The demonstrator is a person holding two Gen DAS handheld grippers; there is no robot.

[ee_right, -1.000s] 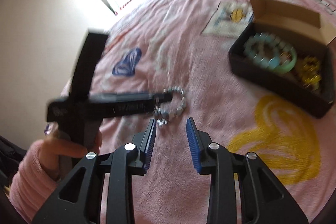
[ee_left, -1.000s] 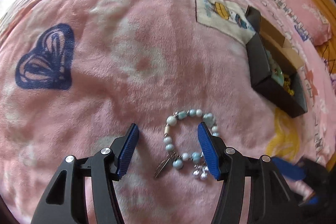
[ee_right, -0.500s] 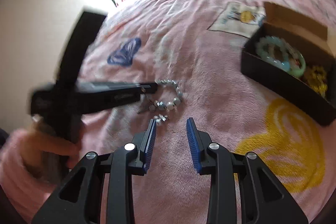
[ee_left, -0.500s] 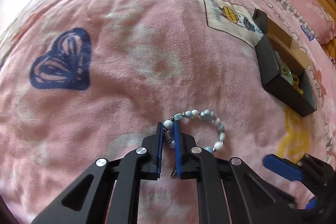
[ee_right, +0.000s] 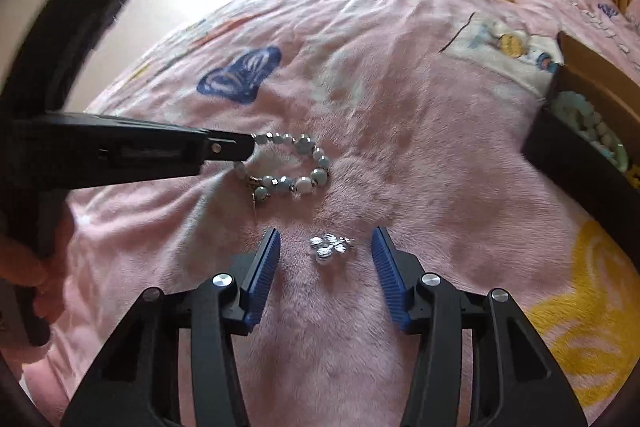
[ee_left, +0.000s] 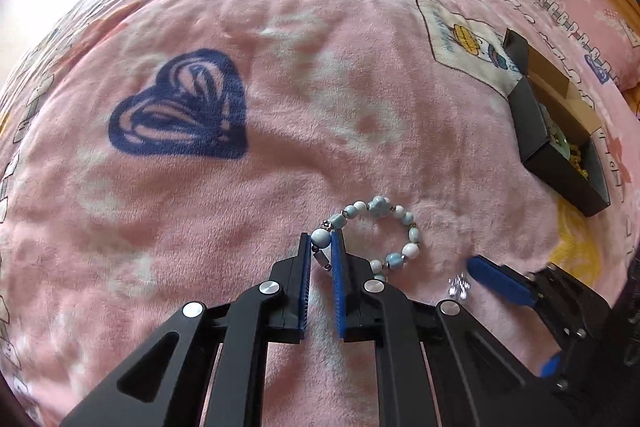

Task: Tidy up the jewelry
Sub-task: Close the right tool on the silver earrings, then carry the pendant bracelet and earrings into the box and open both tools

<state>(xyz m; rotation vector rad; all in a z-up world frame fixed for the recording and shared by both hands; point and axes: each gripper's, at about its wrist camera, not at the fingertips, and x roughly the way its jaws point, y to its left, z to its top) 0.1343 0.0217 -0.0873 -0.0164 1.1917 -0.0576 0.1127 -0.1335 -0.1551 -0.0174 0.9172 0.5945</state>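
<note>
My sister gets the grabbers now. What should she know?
Left gripper: shut on the bracelet, pinching one white bead; the rest lies on the blanket.
Right gripper: open, low over the blanket, with the silver charm lying between its fingers, not gripped.
Box: open, to the right, already holding a green bracelet and some yellow beads.
Left to do: carry the bracelet to the box, then probably pick up the charm and put it in too.
</note>
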